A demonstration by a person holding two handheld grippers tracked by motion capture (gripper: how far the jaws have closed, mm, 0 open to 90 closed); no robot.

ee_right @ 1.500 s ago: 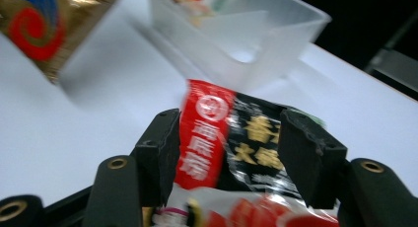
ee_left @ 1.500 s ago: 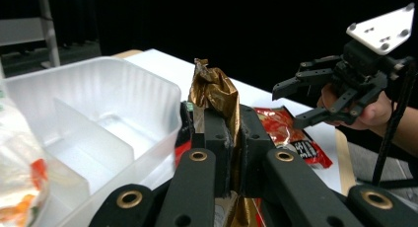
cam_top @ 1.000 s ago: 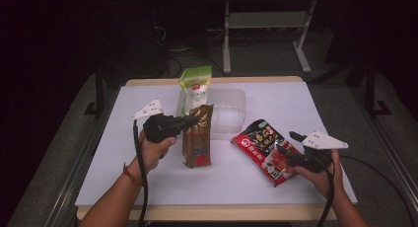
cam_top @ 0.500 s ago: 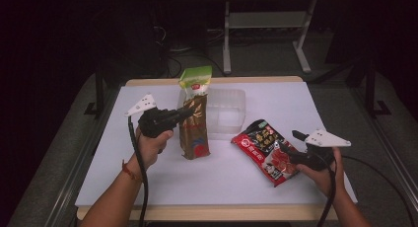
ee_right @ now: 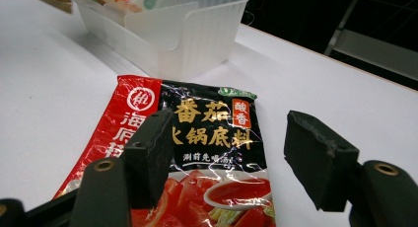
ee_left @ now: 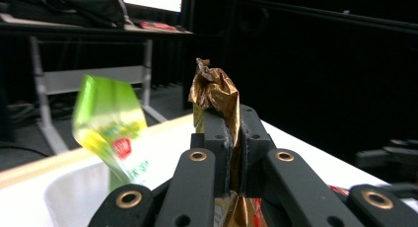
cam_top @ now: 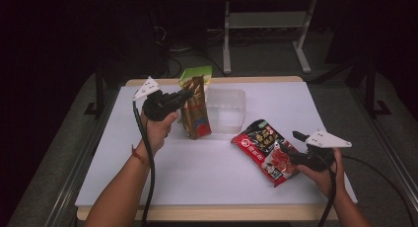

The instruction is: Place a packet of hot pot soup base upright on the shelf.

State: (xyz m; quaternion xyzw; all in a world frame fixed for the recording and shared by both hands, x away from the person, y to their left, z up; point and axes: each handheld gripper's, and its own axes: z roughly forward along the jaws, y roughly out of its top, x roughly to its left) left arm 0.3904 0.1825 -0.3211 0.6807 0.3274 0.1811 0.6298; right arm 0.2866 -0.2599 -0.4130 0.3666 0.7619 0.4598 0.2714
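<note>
Step in hand: transfer of the gold pouch toward the clear bin; judged about midway, the pouch hanging clear of the table
Left gripper: fingers pressed together, pinching the crumpled top edge of the gold pouch; the pouch body hangs below the fingertips
Right gripper: fingers spread, nothing between the pads; the red sachet lies flat under and ahead of the fingertips, untouched by the pads
Clear bin: just beyond the left fingertips, beside the hanging pouch; the green packet stands at its far end
Next move, judged: carry the pouch over the bin rim, lower it until the base rests inside, then release the pinch; keep clear of the green packet
Risk, judged: the grip is on the top seam alone; the pouch may swing or snag on the rim
</note>
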